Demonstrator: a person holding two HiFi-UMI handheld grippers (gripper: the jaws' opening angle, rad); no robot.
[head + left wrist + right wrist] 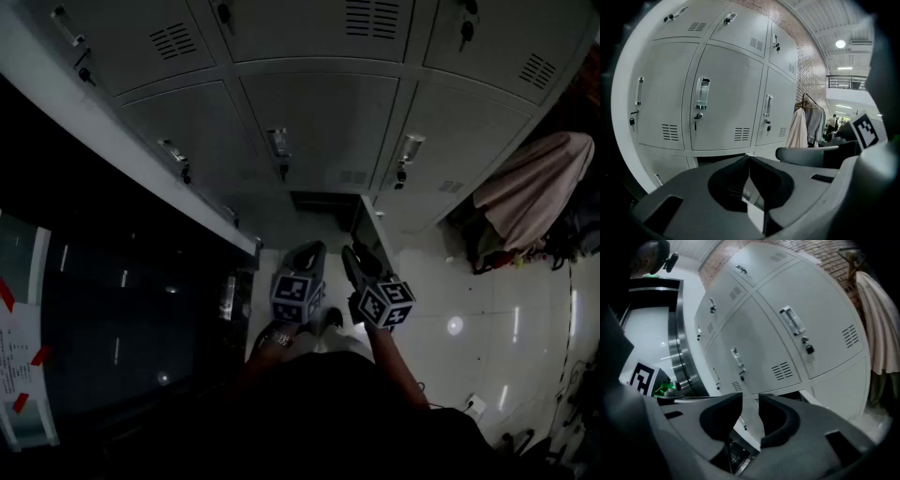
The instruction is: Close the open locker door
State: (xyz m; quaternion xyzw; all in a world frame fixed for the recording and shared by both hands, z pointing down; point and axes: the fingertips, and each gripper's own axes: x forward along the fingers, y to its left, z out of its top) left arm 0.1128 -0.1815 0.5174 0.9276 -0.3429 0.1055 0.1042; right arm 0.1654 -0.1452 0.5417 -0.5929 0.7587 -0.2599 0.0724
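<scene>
My right gripper (pixel 750 399) has its jaws set to a narrow gap, with the free edge of the open locker door (pixel 751 417) running between them. As far as I can make out, both pads lie against the door's faces. In the head view this gripper (pixel 350 251) reaches forward to the door (pixel 368 230), which stands out from the bottom row roughly square to the locker fronts. My left gripper (pixel 749 161) has its jaws closed together with nothing in them, and it hangs just beside the right one, short of the door. Left of the door is the dark mouth of its compartment (pixel 323 199). Above it rises the grey bank of lockers (pixel 319 112), all shut. Off to the right a pale garment (pixel 534 187) hangs over the glossy floor (pixel 469 309).
</scene>
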